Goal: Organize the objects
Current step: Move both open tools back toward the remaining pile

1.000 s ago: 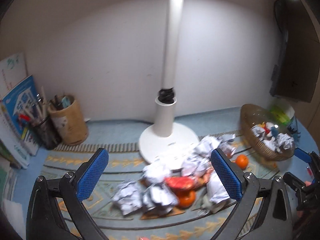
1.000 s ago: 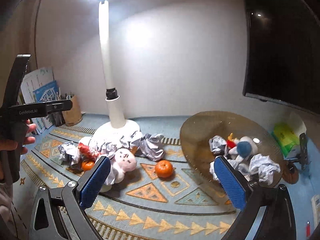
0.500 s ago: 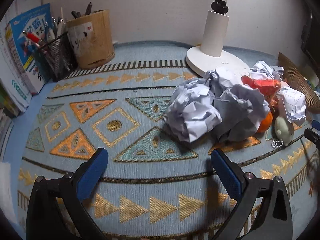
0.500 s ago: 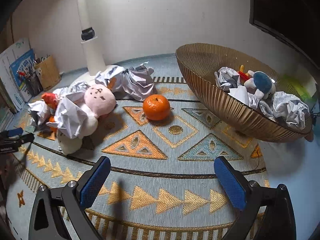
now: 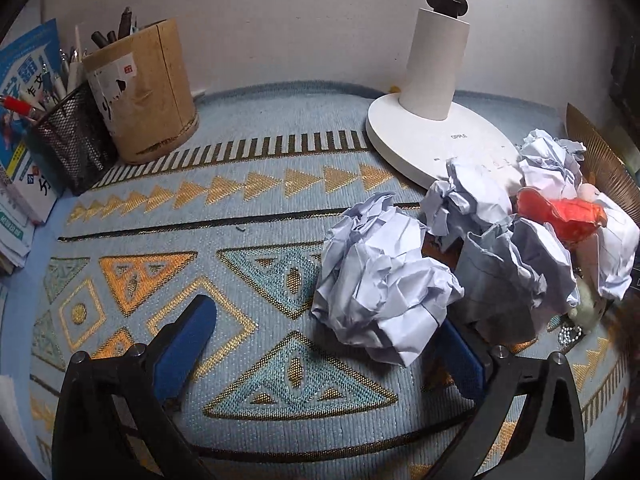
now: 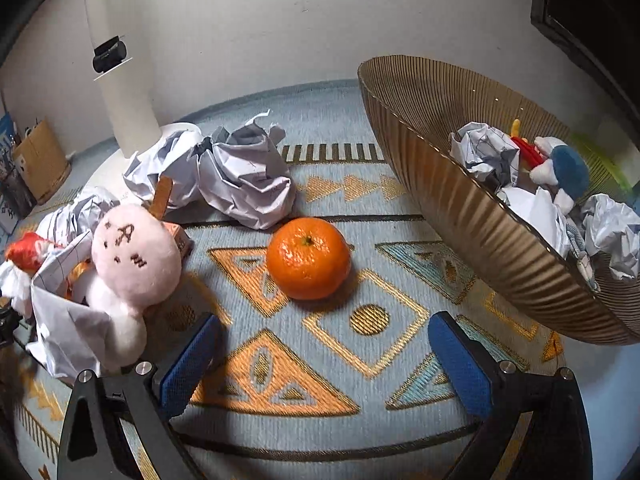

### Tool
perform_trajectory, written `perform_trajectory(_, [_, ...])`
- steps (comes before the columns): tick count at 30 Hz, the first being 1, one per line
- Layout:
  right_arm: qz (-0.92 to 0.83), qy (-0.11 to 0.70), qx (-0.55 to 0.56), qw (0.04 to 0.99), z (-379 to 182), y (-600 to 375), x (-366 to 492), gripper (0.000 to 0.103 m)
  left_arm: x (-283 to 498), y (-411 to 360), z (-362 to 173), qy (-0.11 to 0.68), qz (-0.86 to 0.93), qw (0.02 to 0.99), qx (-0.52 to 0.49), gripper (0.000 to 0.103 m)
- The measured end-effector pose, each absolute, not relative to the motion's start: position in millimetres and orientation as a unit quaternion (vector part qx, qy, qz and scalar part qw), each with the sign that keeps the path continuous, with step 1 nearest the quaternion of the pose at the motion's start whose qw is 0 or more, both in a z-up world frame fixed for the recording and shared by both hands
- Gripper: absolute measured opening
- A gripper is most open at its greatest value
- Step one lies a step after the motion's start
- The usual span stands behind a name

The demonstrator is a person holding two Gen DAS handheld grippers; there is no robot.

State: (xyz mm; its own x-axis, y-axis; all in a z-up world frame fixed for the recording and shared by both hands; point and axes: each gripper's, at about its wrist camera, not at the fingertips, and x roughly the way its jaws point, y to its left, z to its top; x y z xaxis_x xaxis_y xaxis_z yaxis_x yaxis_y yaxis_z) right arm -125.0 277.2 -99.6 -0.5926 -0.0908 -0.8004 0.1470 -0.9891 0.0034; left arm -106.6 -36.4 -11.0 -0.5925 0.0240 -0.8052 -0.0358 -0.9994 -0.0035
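A big crumpled paper ball [image 5: 380, 280] lies on the patterned mat, just ahead of my open left gripper [image 5: 324, 352]; its near edge overlaps the right finger's tip. More paper wads [image 5: 516, 264] and a red toy [image 5: 560, 212] pile behind it. My right gripper [image 6: 324, 356] is open and low over the mat, with an orange [image 6: 308, 258] a short way ahead between the finger lines. A pink plush [image 6: 132, 264] leans on paper at the left. The ribbed brown bowl [image 6: 460, 200] on the right holds paper balls and a blue toy [image 6: 568, 168].
A white lamp base [image 5: 432, 140] stands behind the pile. A wooden pen cup [image 5: 144, 92], a black mesh pen holder [image 5: 72, 140] and books [image 5: 16, 120] fill the far left. Crumpled papers [image 6: 236, 176] lie behind the orange. A wall runs close behind.
Both grippers have dropped low and moved forward: the left one has closed in on the big paper ball, the right one on the orange. Both stay open.
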Motion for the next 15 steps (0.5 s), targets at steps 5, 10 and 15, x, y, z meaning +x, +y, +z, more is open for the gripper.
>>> perform_trajectory(5, [-0.892,0.028,0.448,0.058,-98,274,-134,0.103,-107,-37,-12,0.006,0.892,0.017,-0.451,0.103])
perform_trajectory(10, [-0.892,0.025,0.447,0.058,-95,277,-135,0.103,-108,-36,-12,0.005,0.892,0.014,-0.451,0.103])
perform_trajectory(15, [-0.893,0.015,0.445,0.062,-89,282,-137,0.103,-118,-33,-15,-0.001,0.893,0.004,-0.451,0.103])
